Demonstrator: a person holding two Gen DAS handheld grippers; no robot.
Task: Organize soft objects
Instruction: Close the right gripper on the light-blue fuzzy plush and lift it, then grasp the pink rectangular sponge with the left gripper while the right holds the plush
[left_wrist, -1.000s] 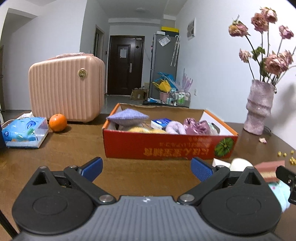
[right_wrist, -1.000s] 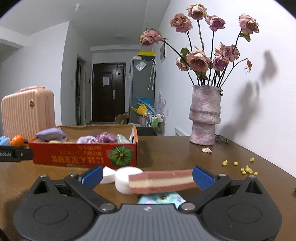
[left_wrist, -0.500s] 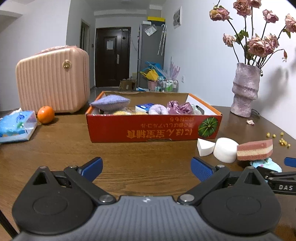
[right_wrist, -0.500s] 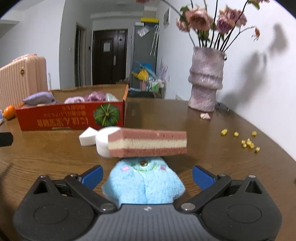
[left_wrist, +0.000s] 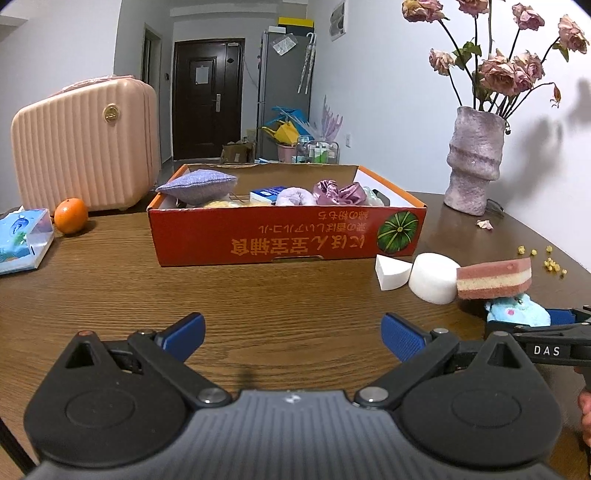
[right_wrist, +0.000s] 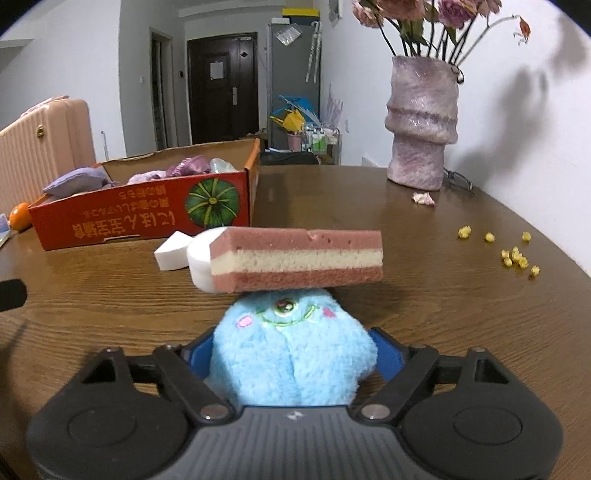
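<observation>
My right gripper (right_wrist: 293, 354) is shut on a fluffy blue plush toy (right_wrist: 291, 354) on the table; the toy also shows in the left wrist view (left_wrist: 517, 312). A pink and cream sponge (right_wrist: 297, 260) rests on the toy's far end and against a round white puff (right_wrist: 199, 264). A white wedge sponge (right_wrist: 171, 254) lies beside them. The red cardboard box (left_wrist: 288, 242) holds several soft things, among them a purple cushion (left_wrist: 197, 186) and scrunchies (left_wrist: 334, 192). My left gripper (left_wrist: 293, 336) is open and empty over the table, short of the box.
A pink suitcase (left_wrist: 83, 144), an orange (left_wrist: 71, 215) and a tissue pack (left_wrist: 22, 240) stand at the left. A vase of dried roses (left_wrist: 474, 166) stands at the back right. Yellow crumbs (right_wrist: 513, 254) and a petal (right_wrist: 423, 197) lie on the table's right side.
My right gripper has moved forward and down, and its fingers have closed on the blue plush toy. My left gripper has drawn back a little from the box and stays open.
</observation>
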